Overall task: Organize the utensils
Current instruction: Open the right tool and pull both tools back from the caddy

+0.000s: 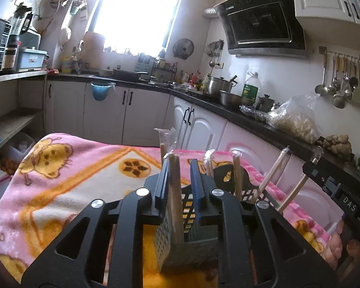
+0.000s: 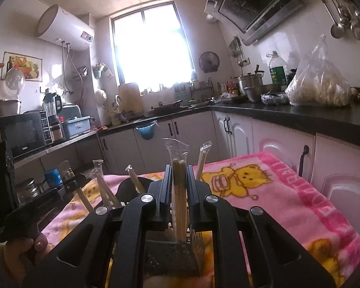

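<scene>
A black perforated utensil holder [image 1: 180,247] stands on a pink cartoon blanket [image 1: 67,182]. Several plastic-wrapped wooden chopstick pairs stand in it. My left gripper [image 1: 180,168] is open around one wrapped pair [image 1: 174,192] that stands in the holder's near compartment, touching the left pad. My right gripper [image 2: 178,175] is open around another wrapped pair [image 2: 179,196] that stands upright in the holder [image 2: 170,254]. Other wrapped pairs [image 1: 237,175] lean in the far compartments. The right gripper's body shows at the right edge of the left wrist view [image 1: 336,187].
A black kitchen counter [image 1: 240,112] with pots, an oil bottle and a bag of food runs along the right and back. White cabinets [image 1: 199,124] stand below it. A shelf with a microwave [image 2: 24,132] is on the left.
</scene>
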{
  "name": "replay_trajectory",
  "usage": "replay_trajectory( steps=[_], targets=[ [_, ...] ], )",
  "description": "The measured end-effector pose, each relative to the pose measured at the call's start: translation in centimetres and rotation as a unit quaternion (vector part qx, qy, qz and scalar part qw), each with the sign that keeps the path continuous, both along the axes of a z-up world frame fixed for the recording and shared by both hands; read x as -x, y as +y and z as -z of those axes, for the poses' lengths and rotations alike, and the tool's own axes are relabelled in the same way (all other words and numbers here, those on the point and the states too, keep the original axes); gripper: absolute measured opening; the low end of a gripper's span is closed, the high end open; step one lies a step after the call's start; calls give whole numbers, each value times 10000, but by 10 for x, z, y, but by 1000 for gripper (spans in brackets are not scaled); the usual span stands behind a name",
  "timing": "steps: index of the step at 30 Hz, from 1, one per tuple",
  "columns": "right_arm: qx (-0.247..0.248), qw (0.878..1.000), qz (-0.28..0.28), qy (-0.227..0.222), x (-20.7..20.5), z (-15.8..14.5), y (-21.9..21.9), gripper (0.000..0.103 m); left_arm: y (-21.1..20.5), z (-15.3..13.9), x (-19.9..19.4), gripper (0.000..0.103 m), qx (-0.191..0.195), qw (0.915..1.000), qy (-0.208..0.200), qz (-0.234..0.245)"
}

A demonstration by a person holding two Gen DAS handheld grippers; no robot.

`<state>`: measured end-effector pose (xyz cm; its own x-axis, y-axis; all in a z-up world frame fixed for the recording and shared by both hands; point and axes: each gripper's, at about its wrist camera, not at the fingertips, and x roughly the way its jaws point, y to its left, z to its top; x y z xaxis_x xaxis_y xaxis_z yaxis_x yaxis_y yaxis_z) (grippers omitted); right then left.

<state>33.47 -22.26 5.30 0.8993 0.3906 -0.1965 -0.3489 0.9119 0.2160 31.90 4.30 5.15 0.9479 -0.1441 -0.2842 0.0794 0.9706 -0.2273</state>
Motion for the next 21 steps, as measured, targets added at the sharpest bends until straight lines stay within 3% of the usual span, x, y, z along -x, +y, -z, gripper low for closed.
replay_trajectory(
  steps=[5, 12, 14, 19, 21],
  targets=[
    [42, 9999, -33, 90, 4, -1, -3, 12, 1, 1, 9, 18, 15, 9999, 102, -2],
    [120, 9998, -116, 132, 15, -4, -5, 21, 2, 2, 18, 28, 98, 9998, 177, 46],
    [116, 9998, -118, 132, 19, -6, -6, 31, 3, 1, 21, 31, 125, 9997, 199, 49],
    [116, 9998, -109, 104, 27, -10, -10, 37, 4, 0, 30, 39, 214, 9996, 188, 71],
    [127, 9998, -110, 119, 30, -10, -11, 41, 6, 0, 35, 49, 251, 9995, 201, 67]
  ],
)
